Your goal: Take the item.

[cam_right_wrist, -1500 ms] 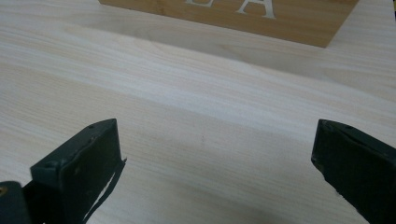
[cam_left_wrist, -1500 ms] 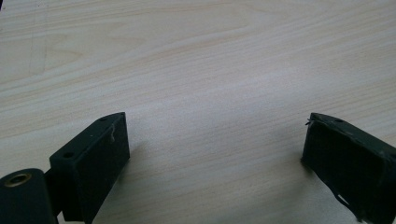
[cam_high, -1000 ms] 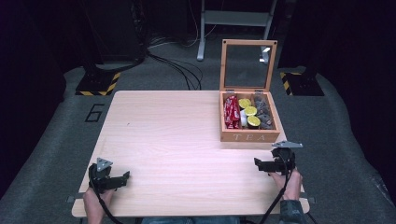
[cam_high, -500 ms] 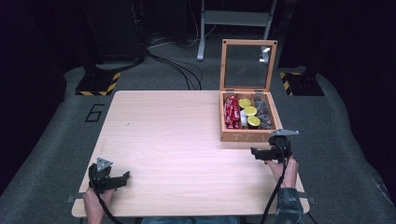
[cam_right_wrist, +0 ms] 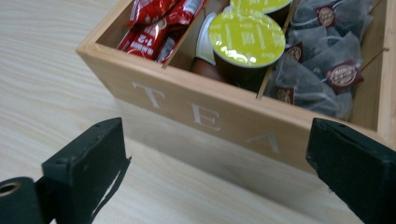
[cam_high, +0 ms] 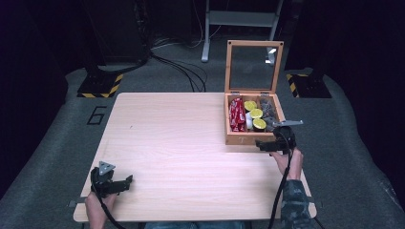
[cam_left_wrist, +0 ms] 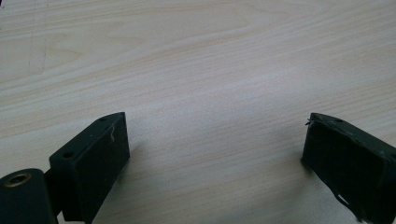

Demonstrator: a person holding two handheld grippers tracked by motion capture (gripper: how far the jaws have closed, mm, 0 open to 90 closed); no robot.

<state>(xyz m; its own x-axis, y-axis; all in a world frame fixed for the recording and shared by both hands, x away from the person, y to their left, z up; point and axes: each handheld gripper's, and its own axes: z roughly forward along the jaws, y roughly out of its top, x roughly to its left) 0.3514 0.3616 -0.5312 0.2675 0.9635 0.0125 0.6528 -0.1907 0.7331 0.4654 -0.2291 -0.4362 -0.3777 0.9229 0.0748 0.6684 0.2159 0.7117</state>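
A light wooden tea box [cam_high: 244,139] sits at the far right part of the pale wood table [cam_high: 181,143], its glass-paned lid [cam_high: 251,67] standing upright on hinges at the back edge. In the right gripper view the front wall of the box carries the pale letters "TEA", and thin wooden dividers split the inside into three compartments running front to back. The left compartment holds red sachets [cam_right_wrist: 154,23] with white print, lying packed together. The middle one holds round capsules with shiny yellow-green foil tops [cam_right_wrist: 246,35], one near the front and another behind it, with a white-edged piece tucked beside the front capsule. The right compartment is stuffed with translucent grey tea bags [cam_right_wrist: 317,70], each with a small dark red label. The right gripper [cam_high: 272,144] hangs just in front of the box's front wall near its right corner, held by a hand in a camouflage sleeve [cam_high: 294,200]; its black jaws are spread wide apart with nothing between them, framing the lettered wall. The left gripper [cam_high: 114,183] rests low over the near left part of the table, well apart from the box, its jaws likewise released and wide, with bare wood grain between them in the left gripper view.
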